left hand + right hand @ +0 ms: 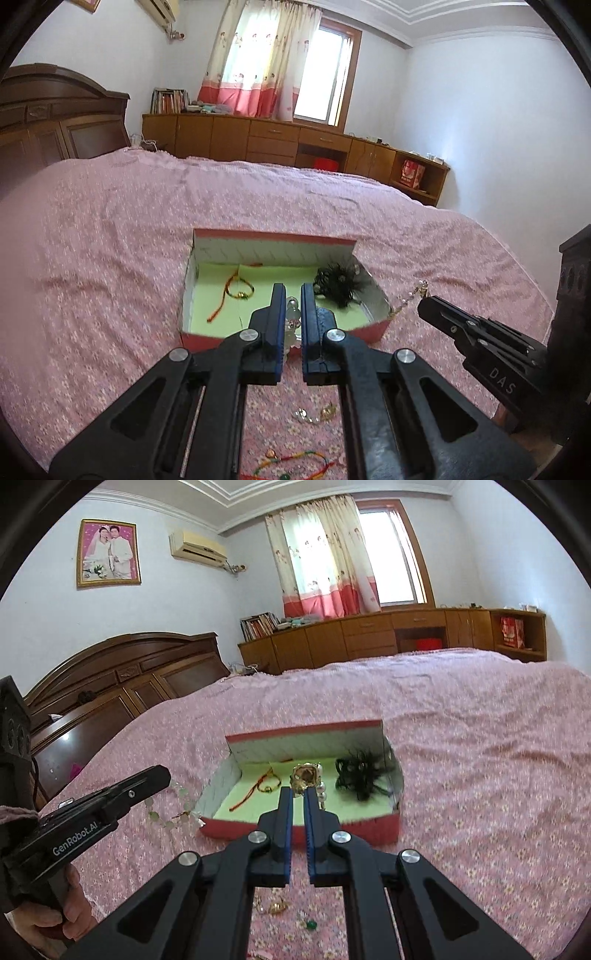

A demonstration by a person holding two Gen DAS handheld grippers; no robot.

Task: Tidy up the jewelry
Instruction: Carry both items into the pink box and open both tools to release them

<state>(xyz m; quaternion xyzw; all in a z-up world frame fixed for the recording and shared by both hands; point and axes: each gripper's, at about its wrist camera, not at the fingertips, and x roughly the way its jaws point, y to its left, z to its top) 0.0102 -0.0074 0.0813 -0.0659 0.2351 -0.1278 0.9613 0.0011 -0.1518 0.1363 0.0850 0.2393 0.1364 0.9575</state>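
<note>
A red box (376,326) with a green floor lies open on the pink bed; it also shows in the right wrist view (369,825). Inside are a red cord bracelet (236,288) and a black feather piece (341,286). My left gripper (293,295) is shut on a pale bead bracelet (293,314), which hangs by the box's near wall; its beads show in the right wrist view (170,821). My right gripper (298,794) is shut on a gold ornament with pearls (306,775) and holds it over the box.
Loose jewelry lies on the bedspread in front of the box: gold and clear pieces (314,413), a coloured cord bracelet (295,461), a green bead (312,924). A dark wooden headboard (122,686) stands at the left. Low wooden cabinets (277,140) line the far wall.
</note>
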